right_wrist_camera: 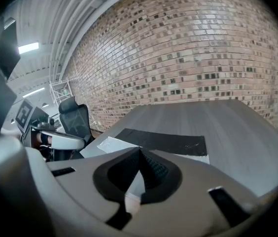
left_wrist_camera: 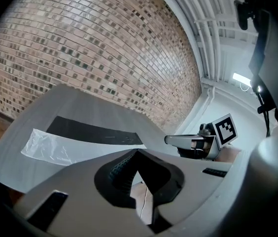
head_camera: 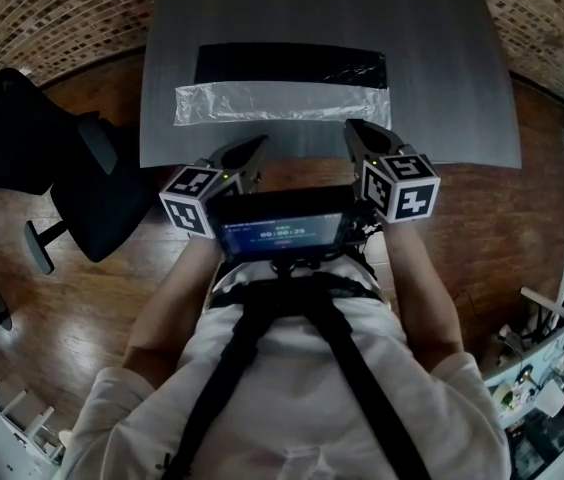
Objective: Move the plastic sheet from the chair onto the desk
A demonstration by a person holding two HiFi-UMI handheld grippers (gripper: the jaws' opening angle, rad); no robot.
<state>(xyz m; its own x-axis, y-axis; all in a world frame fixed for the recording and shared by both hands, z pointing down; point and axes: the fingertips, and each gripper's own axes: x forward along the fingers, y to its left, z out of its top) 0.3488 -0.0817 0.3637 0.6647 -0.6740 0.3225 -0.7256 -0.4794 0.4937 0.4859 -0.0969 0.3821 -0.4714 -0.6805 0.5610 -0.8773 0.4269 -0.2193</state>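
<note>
Plastic sheet [head_camera: 282, 102] lies flat on the desk [head_camera: 452, 78], just ahead of your left gripper [head_camera: 260, 144] and right gripper [head_camera: 352, 128]; both clenched, holding nothing.

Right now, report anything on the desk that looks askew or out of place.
Nothing stands out. The plastic sheet lies flat on the desk, parallel to the black sheet beside it, only slightly wrinkled.

Clear plastic sheet [head_camera: 282, 103] lies flat on the grey desk [head_camera: 442, 28]
</note>
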